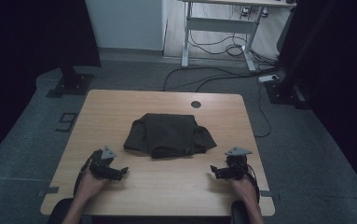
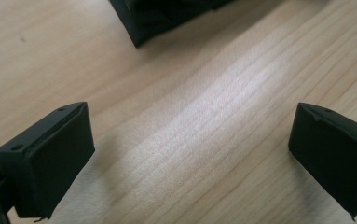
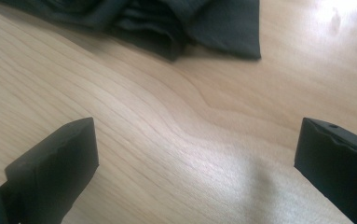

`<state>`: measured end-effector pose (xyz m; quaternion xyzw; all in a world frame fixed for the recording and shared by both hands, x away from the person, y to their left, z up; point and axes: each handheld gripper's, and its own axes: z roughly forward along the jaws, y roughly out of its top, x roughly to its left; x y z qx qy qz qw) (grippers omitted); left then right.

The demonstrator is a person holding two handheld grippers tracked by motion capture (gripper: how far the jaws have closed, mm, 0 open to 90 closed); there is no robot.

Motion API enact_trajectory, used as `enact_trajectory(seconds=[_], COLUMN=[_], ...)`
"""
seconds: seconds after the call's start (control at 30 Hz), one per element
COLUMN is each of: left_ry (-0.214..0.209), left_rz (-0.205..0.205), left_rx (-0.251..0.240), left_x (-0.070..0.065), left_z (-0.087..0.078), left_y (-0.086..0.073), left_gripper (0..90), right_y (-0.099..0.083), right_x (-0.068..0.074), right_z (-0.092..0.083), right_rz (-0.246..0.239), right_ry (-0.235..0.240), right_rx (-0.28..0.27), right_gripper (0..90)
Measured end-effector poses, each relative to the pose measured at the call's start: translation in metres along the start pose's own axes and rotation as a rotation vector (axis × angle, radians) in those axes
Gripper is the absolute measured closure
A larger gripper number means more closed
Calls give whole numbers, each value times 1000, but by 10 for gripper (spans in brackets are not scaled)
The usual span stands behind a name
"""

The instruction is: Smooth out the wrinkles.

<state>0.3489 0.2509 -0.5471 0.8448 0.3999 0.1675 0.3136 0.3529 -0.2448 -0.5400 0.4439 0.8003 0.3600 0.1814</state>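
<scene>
Two black two-jaw grippers are seen from above near the near edge of the pale wooden tabletop [image 1: 120,105], left gripper [image 1: 116,171] and right gripper [image 1: 219,172], jaws spread wide and empty. Wood grain is revealed close up. A dark folded cloth garment [image 1: 169,134] lies centred; grey carpet surrounds.

Left gripper [image 2: 190,163] gapes wide over bare table [image 2: 213,121]; dark cloth [image 2: 162,16] (folded edge) lies beyond.
</scene>
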Motion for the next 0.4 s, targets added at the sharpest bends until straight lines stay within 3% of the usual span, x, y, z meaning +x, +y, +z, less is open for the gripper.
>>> enact_trajectory(seconds=[0.13, 0.2, 0.4], left_ry=[-11, -17, -11], left_rz=[-24, -35, -44], left_rx=[5, 11, 12], left_x=[2, 3, 2], left_z=[1, 1, 1], left_y=[0, 0, 0], left_gripper=[0, 0, 0], right_y=[-10, -12, -12], right_x=[-3, -1, -1], right_z=[10, 11, 12], right_rz=[16, -16, -14], right_ry=[7, -12, -16], right_rx=[39, 35, 31], right_gripper=[0, 0, 0])
